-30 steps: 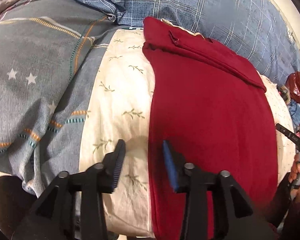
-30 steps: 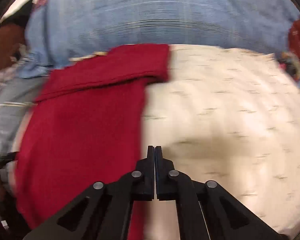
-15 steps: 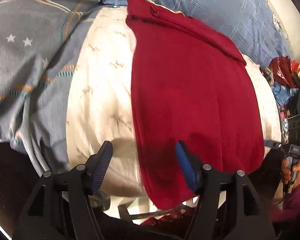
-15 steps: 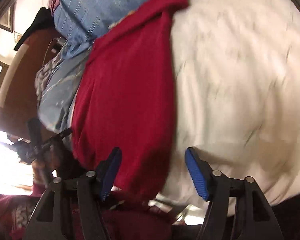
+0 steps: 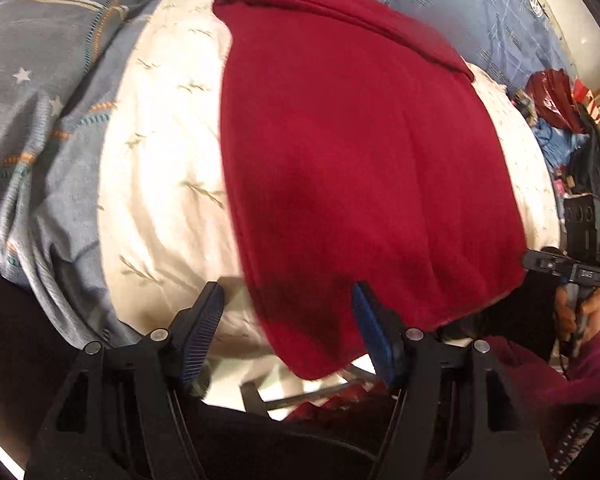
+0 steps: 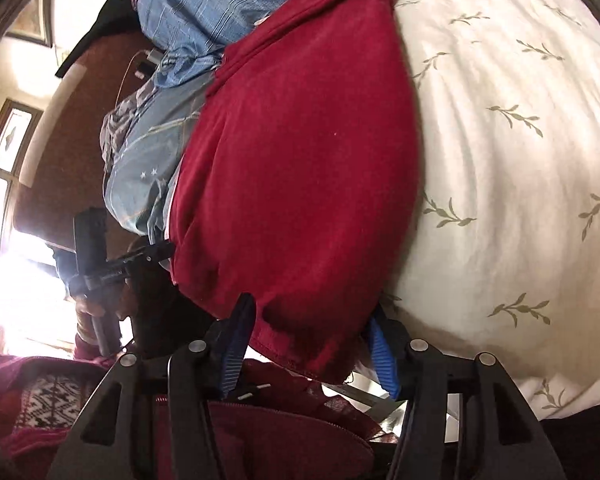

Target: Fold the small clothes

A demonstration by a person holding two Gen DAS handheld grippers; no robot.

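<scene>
In your left wrist view, the left gripper (image 5: 288, 312) has its jaws apart, having just been opening. The near left corner of the dark red garment (image 5: 360, 168) lies between the blue pads, but neither pad presses on it. The garment spreads flat away from the tongs on a cream sheet with a leaf print (image 5: 160, 184), its far edge folded over into a band. Left of the tongs is a grey-blue quilt with stars (image 5: 32, 120); beyond the garment lies blue checked bedding (image 5: 452, 4). Far to the right you see your right hand (image 5: 576, 312) with the other tool.

In your right wrist view, the right gripper (image 6: 308, 332) also stands apart after just opening. The garment's (image 6: 300, 152) near hem hangs between its pads, close to both; you cannot tell whether it touches them. The cream sheet (image 6: 512, 160) runs off to the right of the tongs, and your left hand (image 6: 96, 308) shows at the far left
</scene>
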